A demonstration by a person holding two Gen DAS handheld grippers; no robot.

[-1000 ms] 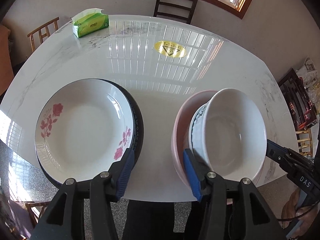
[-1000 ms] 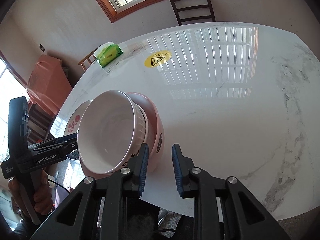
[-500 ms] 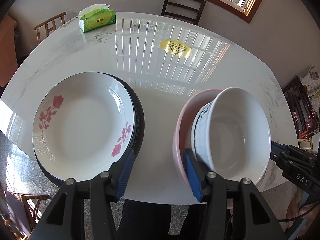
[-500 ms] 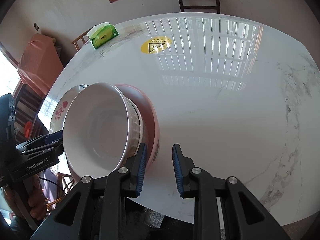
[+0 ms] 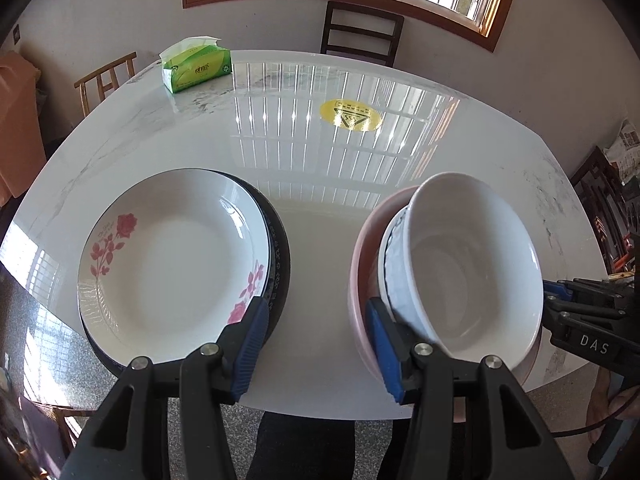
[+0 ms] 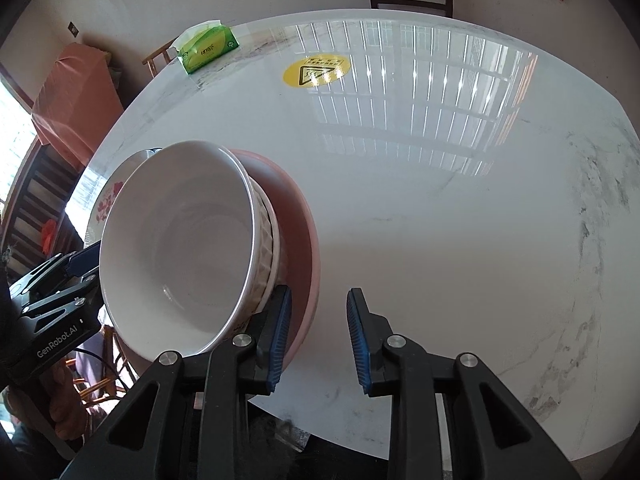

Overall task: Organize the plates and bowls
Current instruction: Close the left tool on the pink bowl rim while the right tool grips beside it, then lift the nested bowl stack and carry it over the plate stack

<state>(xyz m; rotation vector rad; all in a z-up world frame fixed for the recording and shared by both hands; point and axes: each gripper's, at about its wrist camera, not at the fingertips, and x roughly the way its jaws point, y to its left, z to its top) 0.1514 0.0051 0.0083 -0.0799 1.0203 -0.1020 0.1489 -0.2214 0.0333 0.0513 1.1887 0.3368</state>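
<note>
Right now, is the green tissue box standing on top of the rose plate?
No, the green tissue box stands at the table's far edge, well apart from the rose plate.

Two stacks on glossy white marble-patterned tabletop, near its front edge, apart from each other.

Left stack: shallow white ceramic plate with pink rose print, upright, nested on dark navy plate with white patterned rim; only the right arc and front edge of the lower plate showed.

Right stack: plain white glossy ceramic bowl, empty, tilted, seated in white bowl with ribbed outer wall and blue-patterned rim, itself inside wide pale pink bowl. Upper bowls sat off-centre in the pink one.
</note>
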